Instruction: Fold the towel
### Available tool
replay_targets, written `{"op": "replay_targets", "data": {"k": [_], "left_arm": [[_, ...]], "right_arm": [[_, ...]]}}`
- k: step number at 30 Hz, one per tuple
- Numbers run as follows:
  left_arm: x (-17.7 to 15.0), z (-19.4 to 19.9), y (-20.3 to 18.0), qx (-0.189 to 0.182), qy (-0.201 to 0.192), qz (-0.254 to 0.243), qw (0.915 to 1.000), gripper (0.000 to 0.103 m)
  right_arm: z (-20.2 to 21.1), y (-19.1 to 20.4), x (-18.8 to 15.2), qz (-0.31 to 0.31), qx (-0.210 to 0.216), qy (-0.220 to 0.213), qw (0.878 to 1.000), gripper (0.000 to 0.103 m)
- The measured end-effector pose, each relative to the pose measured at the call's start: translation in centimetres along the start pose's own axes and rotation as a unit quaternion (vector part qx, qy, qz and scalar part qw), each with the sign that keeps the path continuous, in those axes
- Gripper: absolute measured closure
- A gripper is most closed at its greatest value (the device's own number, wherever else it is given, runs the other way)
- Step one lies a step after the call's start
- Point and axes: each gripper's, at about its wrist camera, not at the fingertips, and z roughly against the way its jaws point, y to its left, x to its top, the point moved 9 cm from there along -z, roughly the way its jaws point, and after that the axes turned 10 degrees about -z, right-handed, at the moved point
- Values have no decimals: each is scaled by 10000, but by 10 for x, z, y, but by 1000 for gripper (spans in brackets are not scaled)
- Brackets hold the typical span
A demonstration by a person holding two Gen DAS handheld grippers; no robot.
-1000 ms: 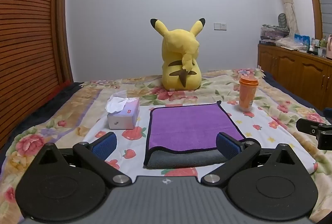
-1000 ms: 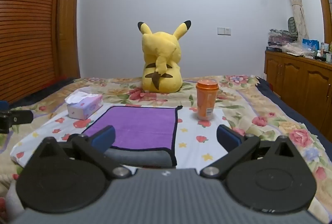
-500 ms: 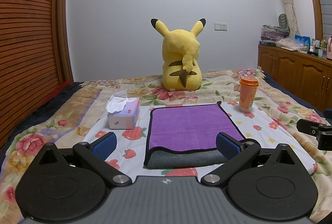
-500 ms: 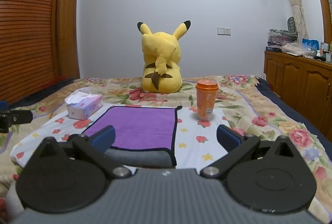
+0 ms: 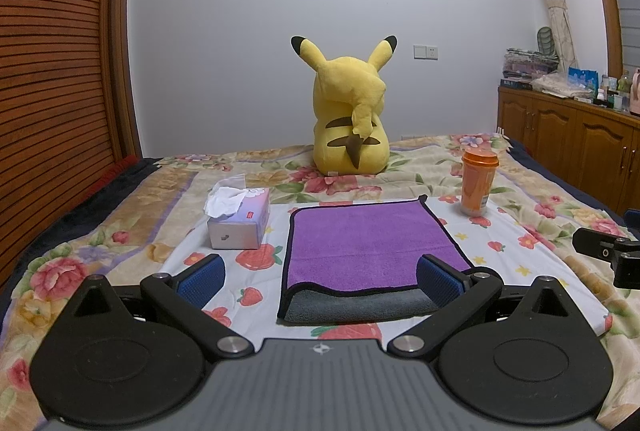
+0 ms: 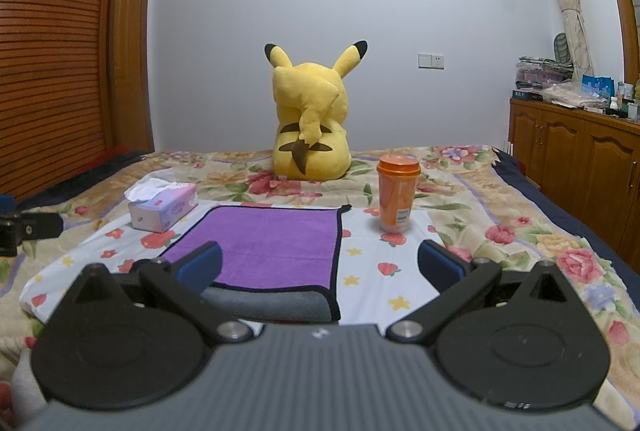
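**Both grippers open above folded towel on bed**

The purple towel (image 5: 370, 237) is lying flat on a white fruit-print cloth (image 5: 508, 243) spread over the floral bedcover (image 5: 132, 215). Its purple face is showing on top, with a grey layer (image 5: 360, 305) showing along the near edge and black trim running round the border.

The left gripper (image 5: 320, 277) is standing with its jaws wide apart, holding nothing; its blue pads (image 5: 200, 277) are sitting either side of the towel's near edge in view, and contact with the fabric cannot be confirmed. The right gripper (image 6: 320, 265) is likewise spread open and empty, its left pad (image 6: 200, 263) overlapping the towel's near right portion in view.

A tissue box (image 5: 238, 219) is sitting just left of the towel, apart from it. An orange cup (image 5: 478, 183) is standing upright beyond the towel's far right corner. A yellow plush toy (image 5: 350, 123) is sitting at the far end of the bed, facing the wall
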Motion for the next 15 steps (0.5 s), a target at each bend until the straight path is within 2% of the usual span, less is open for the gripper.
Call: {"op": "replay_targets", "data": {"k": [15], "left_arm": [[0, 0, 0, 5, 3, -4, 10000, 0]], "right_arm": [[0, 1, -1, 7, 6, 10, 10000, 0]]}}
